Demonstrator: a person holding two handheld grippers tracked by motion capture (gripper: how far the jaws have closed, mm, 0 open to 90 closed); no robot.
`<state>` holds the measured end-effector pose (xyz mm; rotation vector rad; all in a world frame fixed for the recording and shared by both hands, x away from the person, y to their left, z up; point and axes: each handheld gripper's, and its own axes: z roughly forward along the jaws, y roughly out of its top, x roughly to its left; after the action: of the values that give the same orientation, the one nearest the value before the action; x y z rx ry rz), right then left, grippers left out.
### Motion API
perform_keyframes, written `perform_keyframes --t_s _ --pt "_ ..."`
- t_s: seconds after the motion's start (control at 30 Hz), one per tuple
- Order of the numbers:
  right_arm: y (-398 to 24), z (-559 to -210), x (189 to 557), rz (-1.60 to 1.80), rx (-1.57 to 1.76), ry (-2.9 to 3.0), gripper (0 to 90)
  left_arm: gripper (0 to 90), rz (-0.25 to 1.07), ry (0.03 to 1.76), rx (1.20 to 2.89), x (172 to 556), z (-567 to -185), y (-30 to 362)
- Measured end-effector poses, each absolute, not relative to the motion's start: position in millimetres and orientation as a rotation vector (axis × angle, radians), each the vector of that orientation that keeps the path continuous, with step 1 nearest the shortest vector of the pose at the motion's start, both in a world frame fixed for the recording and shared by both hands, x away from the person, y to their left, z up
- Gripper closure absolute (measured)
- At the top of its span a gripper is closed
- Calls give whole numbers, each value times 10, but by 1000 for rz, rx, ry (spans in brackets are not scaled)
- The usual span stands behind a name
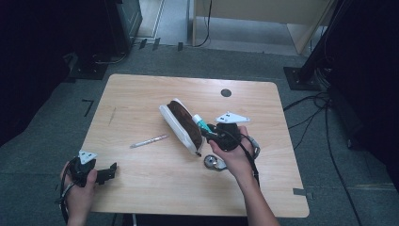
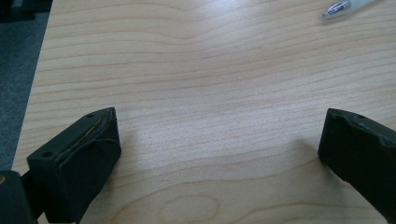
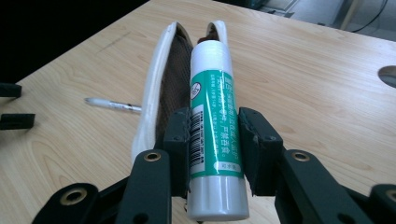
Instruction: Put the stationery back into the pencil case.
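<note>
Green-and-white plastic glue stick (image 3: pixel 214 126), light, rigid and smooth, pinched at mid-barrel by the right gripper (image 3: pixel 214 151) over the open mouth of the white pencil case (image 3: pixel 154 88), while the left gripper (image 2: pixel 219 144), jaws spread, rests empty near the pen (image 2: pixel 345 7).

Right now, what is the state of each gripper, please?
Left gripper: open, holding nothing, over the wooden table.
Right gripper: closed on the green-and-white glue stick.
</note>
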<state>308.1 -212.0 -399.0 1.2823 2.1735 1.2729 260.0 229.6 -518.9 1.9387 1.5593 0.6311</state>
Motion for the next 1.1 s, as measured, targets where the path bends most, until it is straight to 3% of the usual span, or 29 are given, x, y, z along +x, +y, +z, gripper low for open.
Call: perform_keyframes --t_s 1.1 --pt "-1670 -4294 3399 1182 1303 2262 668 0 626 1556 1943 2599 -5188 2295"
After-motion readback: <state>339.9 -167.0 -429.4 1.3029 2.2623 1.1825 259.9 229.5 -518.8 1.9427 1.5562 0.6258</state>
